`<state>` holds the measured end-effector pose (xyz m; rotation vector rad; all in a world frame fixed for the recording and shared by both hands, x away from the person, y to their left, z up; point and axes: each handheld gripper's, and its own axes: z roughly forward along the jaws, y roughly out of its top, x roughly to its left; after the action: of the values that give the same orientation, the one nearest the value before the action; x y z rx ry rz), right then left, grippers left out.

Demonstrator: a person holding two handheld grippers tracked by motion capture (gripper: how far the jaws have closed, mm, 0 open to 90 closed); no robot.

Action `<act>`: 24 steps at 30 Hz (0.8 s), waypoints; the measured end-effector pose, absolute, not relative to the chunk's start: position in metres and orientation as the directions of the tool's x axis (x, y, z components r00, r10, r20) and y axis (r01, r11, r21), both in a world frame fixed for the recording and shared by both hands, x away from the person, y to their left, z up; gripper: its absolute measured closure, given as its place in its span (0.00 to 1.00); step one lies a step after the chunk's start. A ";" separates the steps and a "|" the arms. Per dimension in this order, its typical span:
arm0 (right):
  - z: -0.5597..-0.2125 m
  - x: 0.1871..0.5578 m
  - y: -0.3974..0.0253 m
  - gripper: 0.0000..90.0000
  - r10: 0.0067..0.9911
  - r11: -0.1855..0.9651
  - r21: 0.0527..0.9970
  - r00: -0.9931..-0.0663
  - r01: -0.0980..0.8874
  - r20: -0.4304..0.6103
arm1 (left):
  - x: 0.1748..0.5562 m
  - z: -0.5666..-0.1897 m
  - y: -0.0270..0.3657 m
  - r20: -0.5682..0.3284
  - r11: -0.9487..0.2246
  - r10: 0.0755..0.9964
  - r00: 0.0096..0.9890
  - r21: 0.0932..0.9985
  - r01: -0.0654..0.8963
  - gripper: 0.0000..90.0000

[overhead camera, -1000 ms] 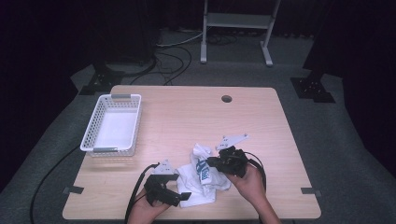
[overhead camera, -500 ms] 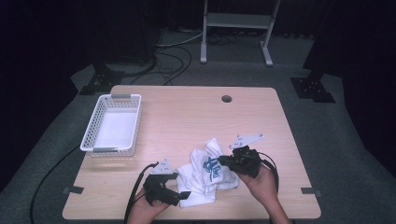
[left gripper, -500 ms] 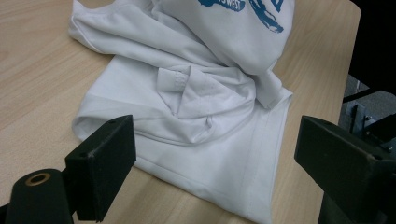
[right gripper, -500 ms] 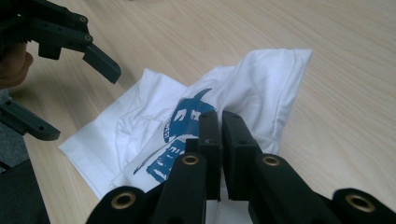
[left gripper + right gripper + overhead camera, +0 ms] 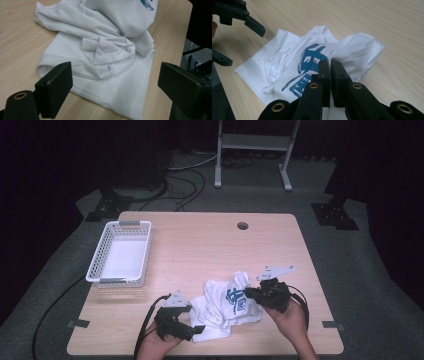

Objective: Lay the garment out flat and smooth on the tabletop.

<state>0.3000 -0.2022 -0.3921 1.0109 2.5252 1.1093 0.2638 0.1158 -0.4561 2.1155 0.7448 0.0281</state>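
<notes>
A crumpled white T-shirt (image 5: 223, 306) with a blue print (image 5: 308, 62) lies near the table's front edge. My right gripper (image 5: 249, 293) is at the shirt's right side, its jaws pressed together (image 5: 329, 68) on a fold of the fabric beside the print. My left gripper (image 5: 194, 330) rests at the shirt's front left corner with its jaws wide open (image 5: 115, 75); the shirt's hem (image 5: 110, 100) lies flat on the table between and ahead of them, untouched. From the right gripper view the left gripper (image 5: 239, 42) stands open at the shirt's far edge.
A white mesh basket (image 5: 120, 252) stands empty at the table's left. A round cable hole (image 5: 243, 226) sits near the far edge of the wooden table (image 5: 200, 245). Black cables (image 5: 145, 330) trail off the front edge. A metal stand (image 5: 252, 150) is on the floor behind.
My right gripper has moved to the right while holding the shirt, which is drawn out that way. The left gripper has stayed in place, open.
</notes>
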 end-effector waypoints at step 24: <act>-0.401 0.294 -0.243 0.97 0.733 0.447 0.689 -0.675 0.571 0.083 | 0.263 -0.451 0.112 -0.227 -0.452 0.511 0.829 0.750 0.483 0.13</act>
<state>0.2942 -0.2427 -0.4011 1.1340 2.4715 1.0440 0.2628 0.1122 -0.4512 2.1211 0.7265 0.0395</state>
